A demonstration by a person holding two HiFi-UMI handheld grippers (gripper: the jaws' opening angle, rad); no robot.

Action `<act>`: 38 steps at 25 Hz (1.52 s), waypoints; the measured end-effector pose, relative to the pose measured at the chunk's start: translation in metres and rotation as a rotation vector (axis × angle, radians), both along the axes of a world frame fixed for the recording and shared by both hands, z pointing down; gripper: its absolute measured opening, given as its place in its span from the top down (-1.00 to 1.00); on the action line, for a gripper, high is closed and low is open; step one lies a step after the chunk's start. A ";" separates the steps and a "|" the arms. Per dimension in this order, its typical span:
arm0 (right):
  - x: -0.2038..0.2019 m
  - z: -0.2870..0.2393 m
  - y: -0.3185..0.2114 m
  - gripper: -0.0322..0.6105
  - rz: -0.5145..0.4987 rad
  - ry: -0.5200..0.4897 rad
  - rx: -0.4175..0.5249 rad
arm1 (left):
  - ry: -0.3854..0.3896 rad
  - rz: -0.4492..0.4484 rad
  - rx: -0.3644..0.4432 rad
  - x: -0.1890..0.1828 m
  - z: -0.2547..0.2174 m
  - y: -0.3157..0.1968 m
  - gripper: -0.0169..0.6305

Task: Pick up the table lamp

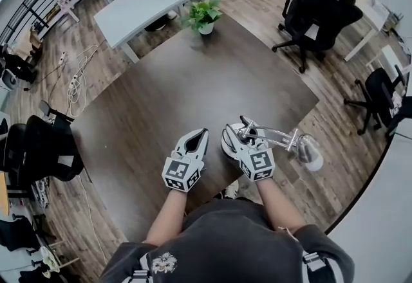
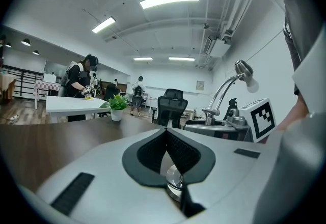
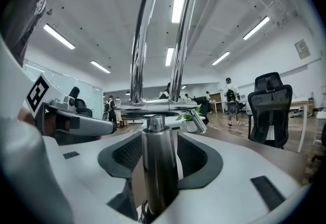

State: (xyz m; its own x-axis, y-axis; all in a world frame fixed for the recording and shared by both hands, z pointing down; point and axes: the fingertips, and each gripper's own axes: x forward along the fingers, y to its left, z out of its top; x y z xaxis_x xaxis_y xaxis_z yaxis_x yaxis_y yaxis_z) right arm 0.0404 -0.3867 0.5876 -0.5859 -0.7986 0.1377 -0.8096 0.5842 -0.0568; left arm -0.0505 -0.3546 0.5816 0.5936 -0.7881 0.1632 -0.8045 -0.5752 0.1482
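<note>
While the chrome table lamp (image 1: 273,137) stands on the dark table (image 1: 180,82) near its front right edge, the right gripper (image 1: 239,139) is set around the lamp's upright post (image 3: 158,167). Its jaws are spread wide, with the post between the pads, and they do not appear to press on it. The left gripper (image 1: 195,140) sits just beside it, jaws together and empty. Nothing is lifted yet. By my judgement, the reach is done, while clamping the post and raising the lamp remain.
</note>
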 end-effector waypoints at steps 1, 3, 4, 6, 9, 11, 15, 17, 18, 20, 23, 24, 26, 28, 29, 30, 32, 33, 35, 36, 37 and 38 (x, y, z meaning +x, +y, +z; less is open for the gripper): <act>-0.001 -0.001 -0.001 0.20 -0.001 0.002 0.013 | 0.001 -0.002 -0.001 -0.001 0.001 -0.001 0.93; -0.002 -0.004 -0.003 0.20 -0.003 0.013 0.043 | 0.004 -0.008 0.000 -0.002 0.002 -0.004 0.93; -0.004 -0.006 -0.004 0.21 -0.006 0.017 0.056 | 0.006 -0.009 0.000 -0.003 0.002 -0.006 0.93; -0.006 -0.008 -0.005 0.23 -0.011 0.014 0.073 | 0.009 -0.007 -0.002 -0.004 0.004 -0.008 0.93; -0.005 -0.009 -0.006 0.33 -0.006 0.001 0.080 | 0.016 0.004 -0.004 -0.001 0.005 -0.010 0.93; -0.005 -0.011 -0.006 0.37 -0.001 -0.011 0.082 | 0.022 0.012 -0.003 0.001 0.005 -0.010 0.93; -0.001 -0.013 -0.009 0.63 0.024 -0.015 0.091 | 0.026 0.020 -0.004 0.001 0.005 -0.011 0.93; 0.001 -0.014 -0.010 0.71 0.034 -0.016 0.094 | 0.028 0.019 -0.004 0.000 0.004 -0.012 0.93; 0.002 -0.014 -0.010 0.72 0.039 -0.015 0.095 | 0.029 0.018 -0.004 0.000 0.004 -0.012 0.93; 0.002 -0.015 -0.010 0.74 0.050 -0.012 0.097 | 0.034 0.017 -0.004 -0.001 0.002 -0.012 0.93; 0.002 -0.016 -0.010 0.75 0.058 -0.010 0.100 | 0.037 0.018 -0.001 -0.001 0.001 -0.013 0.93; 0.002 -0.015 -0.011 0.75 0.059 -0.009 0.101 | 0.035 0.018 -0.001 -0.001 0.002 -0.013 0.93; 0.002 -0.014 -0.010 0.77 0.060 -0.006 0.099 | 0.033 0.019 -0.005 0.000 0.004 -0.013 0.93; 0.003 -0.012 -0.009 0.77 0.065 -0.004 0.095 | 0.032 0.021 -0.008 0.001 0.006 -0.012 0.93; 0.004 -0.011 -0.009 0.77 0.067 -0.004 0.093 | 0.033 0.022 -0.008 0.002 0.006 -0.011 0.93; 0.004 -0.011 -0.010 0.77 0.070 -0.003 0.090 | 0.033 0.023 -0.008 0.002 0.006 -0.011 0.93; 0.005 -0.012 -0.011 0.77 0.076 -0.004 0.086 | 0.032 0.024 -0.008 0.001 0.005 -0.011 0.93; 0.005 -0.013 -0.011 0.77 0.080 -0.006 0.085 | 0.032 0.025 -0.007 0.001 0.004 -0.011 0.93; 0.006 -0.017 -0.012 0.78 0.087 -0.015 0.087 | 0.032 0.028 -0.005 0.000 0.002 -0.010 0.93; 0.006 -0.020 -0.012 0.78 0.087 -0.019 0.090 | 0.032 0.029 -0.005 -0.001 0.002 -0.009 0.93; 0.006 -0.023 -0.011 0.78 0.085 -0.021 0.095 | 0.032 0.030 -0.005 -0.001 0.002 -0.008 0.93; 0.005 -0.026 -0.011 0.78 0.081 -0.020 0.102 | 0.033 0.031 -0.004 -0.001 0.002 -0.008 0.93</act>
State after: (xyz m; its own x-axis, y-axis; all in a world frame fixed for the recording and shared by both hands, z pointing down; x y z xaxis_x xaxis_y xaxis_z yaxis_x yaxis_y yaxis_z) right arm 0.0450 -0.3979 0.5616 -0.5207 -0.8527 0.0420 -0.8537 0.5205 -0.0174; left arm -0.0513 -0.3625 0.5839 0.6224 -0.7689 0.1460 -0.7812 -0.5988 0.1767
